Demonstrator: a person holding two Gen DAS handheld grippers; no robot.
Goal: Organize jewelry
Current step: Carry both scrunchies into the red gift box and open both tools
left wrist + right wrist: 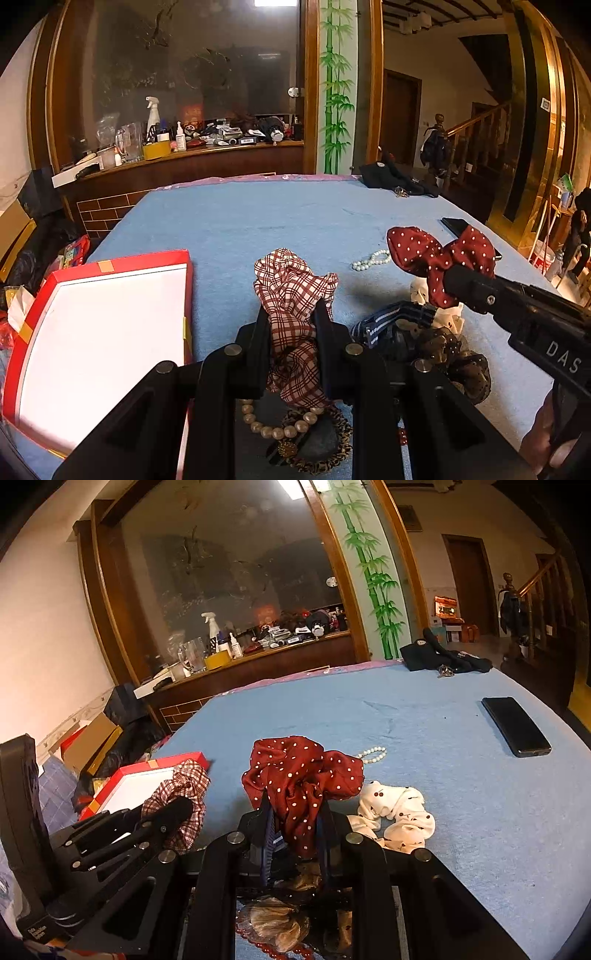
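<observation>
Holding one fabric hair tie each, both grippers hover low over a counter draped in blue cloth (424, 716).

In the left wrist view, the left gripper (293, 332) is clenched around a red-and-white plaid scrunchie (295, 284), whose loose ruffle stands up past the fingertips at 12 o'clock. Directly beneath it, at 6 o'clock, lie a cream bead bracelet (275, 428) and a leopard-print hair tie (332, 454), both partly hidden by the gripper frame. At 9 o'clock sits an open red box (184, 280) with a bare white floor, probably the place where the pieces are meant to go; its near edge is cut off by the frame.

The right gripper (295, 823) grasps a dark red polka-dot scrunchie (299, 775), lifted clear of the pile. A blue striped strip appears caught alongside it; whether it is truly pinched is hard to tell. Below, at 6 o'clock, a brownish gauzy tie and red beads are dim and mostly covered.

Just beside the right gripper at 3 o'clock lies a white scrunchie with dark dots (399, 812). Farther out, at 1 o'clock, rests a small pale bead bracelet (373, 755), then a dark phone (517, 725) at 2 o'clock, well apart. A dark bundle of cloth lies at the far edge. Beyond, a cluttered wooden ledge is too blurred to itemise.
</observation>
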